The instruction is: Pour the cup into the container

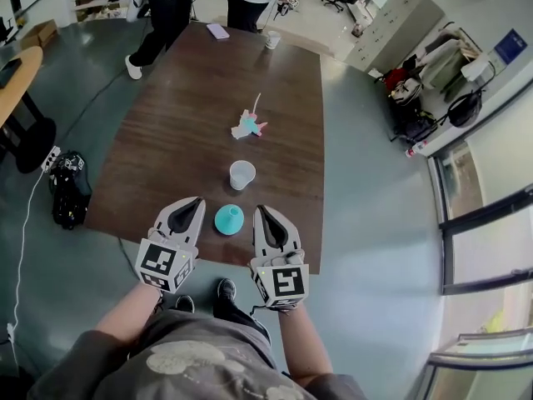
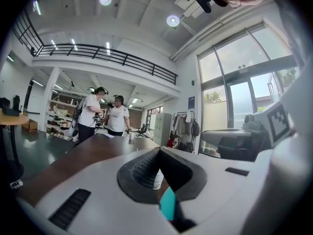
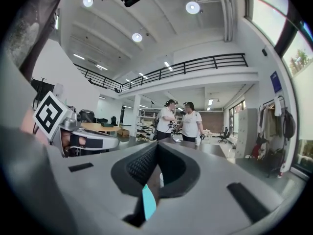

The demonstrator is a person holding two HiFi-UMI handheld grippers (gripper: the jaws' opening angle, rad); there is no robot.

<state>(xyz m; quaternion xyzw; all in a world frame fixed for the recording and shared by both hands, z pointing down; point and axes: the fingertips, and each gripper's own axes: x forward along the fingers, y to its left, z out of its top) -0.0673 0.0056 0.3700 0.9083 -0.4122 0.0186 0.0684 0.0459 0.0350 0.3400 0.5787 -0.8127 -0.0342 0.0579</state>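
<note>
A white cup (image 1: 241, 174) stands upright on the brown table (image 1: 175, 132), a little beyond a teal container (image 1: 229, 219) near the front edge. My left gripper (image 1: 198, 200) is shut and empty just left of the teal container. My right gripper (image 1: 260, 211) is shut and empty just right of it. Both point level over the table's near edge. In the left gripper view the gripper (image 2: 159, 151) has its jaws meeting, with slivers of the white cup (image 2: 157, 179) and teal container (image 2: 167, 204) showing below them. The right gripper (image 3: 157, 146) likewise frames the teal container (image 3: 148, 202).
A small pastel toy (image 1: 249, 125) lies mid-table. At the far end are a flat pink-white item (image 1: 217, 31) and another cup (image 1: 272, 39), where two people (image 1: 171, 7) stand. A black bag (image 1: 68, 188) sits on the floor at left, by a round table (image 1: 17, 82).
</note>
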